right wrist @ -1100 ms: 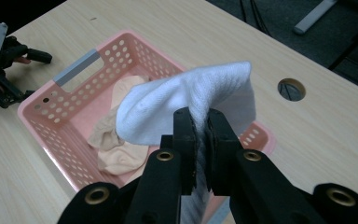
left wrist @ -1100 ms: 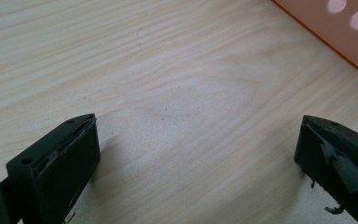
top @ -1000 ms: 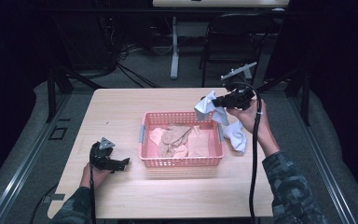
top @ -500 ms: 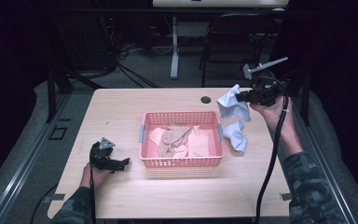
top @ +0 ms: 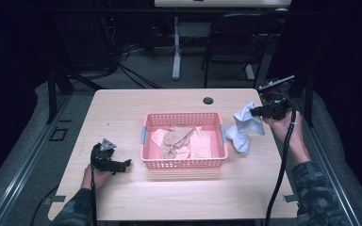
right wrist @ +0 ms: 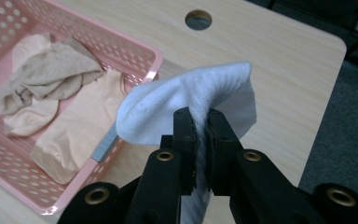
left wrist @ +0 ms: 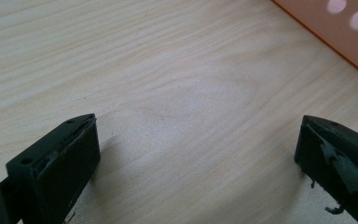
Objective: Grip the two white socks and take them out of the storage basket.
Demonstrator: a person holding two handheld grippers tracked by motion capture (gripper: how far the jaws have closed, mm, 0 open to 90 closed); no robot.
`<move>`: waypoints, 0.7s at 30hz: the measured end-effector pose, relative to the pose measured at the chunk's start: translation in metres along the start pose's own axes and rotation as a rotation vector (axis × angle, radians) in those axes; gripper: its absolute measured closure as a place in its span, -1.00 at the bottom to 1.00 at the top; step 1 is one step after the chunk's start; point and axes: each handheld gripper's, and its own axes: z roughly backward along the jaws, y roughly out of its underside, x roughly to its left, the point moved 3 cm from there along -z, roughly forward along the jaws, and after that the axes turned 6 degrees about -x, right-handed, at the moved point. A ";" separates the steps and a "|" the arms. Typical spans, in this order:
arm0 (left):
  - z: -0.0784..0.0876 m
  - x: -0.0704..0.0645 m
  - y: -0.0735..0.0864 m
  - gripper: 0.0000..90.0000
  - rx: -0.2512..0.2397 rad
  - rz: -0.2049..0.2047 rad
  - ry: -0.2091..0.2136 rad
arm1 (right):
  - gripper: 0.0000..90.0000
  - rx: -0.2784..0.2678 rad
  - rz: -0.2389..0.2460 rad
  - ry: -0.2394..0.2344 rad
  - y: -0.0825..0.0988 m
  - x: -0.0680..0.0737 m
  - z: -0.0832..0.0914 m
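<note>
My right gripper is shut on a white cloth, which hangs above the table to the right of a pink basket. Inside the basket lie beige and peach cloths. My left gripper rests on the wooden table left of the basket, its jaws wide open with nothing between them. A corner of the basket appears at the top right of the left gripper view.
A round cable hole sits in the table behind the basket. A black chair and a white desk leg stand beyond the far edge. Dark floor surrounds the table.
My right gripper has carried the white cloth away from the basket to the right, then lowered it slightly. The left gripper has stayed still.
</note>
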 end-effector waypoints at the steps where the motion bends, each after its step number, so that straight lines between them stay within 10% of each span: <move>1: 0.000 0.000 0.000 -1.00 0.000 0.000 0.000 | 0.87 0.006 -0.005 0.002 0.003 0.000 -0.003; 21: 0.000 0.000 0.000 -1.00 0.000 0.000 0.000 | 0.85 0.221 -0.097 0.050 0.071 -0.022 -0.078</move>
